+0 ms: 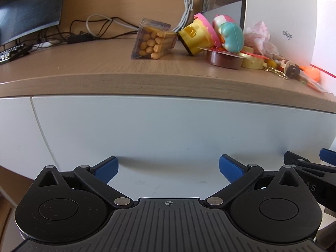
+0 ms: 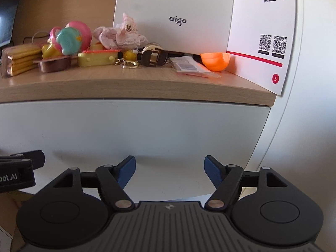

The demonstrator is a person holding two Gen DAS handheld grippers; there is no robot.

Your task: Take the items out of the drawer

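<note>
Drawer front (image 1: pixel 168 130): a plain, pale white panel directly under the wooden desktop (image 1: pixel 147 77), shut flush, so whatever lies inside is hidden. No handle can be made out on it; its lower edge runs behind both tools. In the right wrist view the same panel (image 2: pixel 134 130) ends at its right corner beside a white wall.

Left gripper (image 1: pixel 168 169) has its blue pads spread wide with nothing between them, facing the panel; whether the tips touch it cannot be told. Right gripper (image 2: pixel 170 171) also stands open and empty, its pads somewhat closer together. Each view catches only a black sliver of the other tool at its edge.

Items crowd the desktop against a white aigo box (image 2: pixel 176 21), cut off at the top. A clear pack of biscuit sticks (image 1: pixel 152 40) lies tipped on its side, touching a yellow and pink toy (image 1: pixel 194 35). A teal and pink toy (image 1: pixel 230 34) rests on a brown pudding cup (image 1: pixel 223 59). Beside them sit a flat yellow case (image 2: pixel 97 57), a pink lace cloth (image 2: pixel 119 33), a keyring (image 2: pixel 128 63) too small to read, a dark round object (image 2: pixel 154 56) of unclear kind, a labelled sachet (image 2: pixel 189 65) and an orange half-shell (image 2: pixel 215 61). A dark monitor (image 1: pixel 27 8) and tangled cables (image 1: pixel 100 27) are cropped at the far left.
</note>
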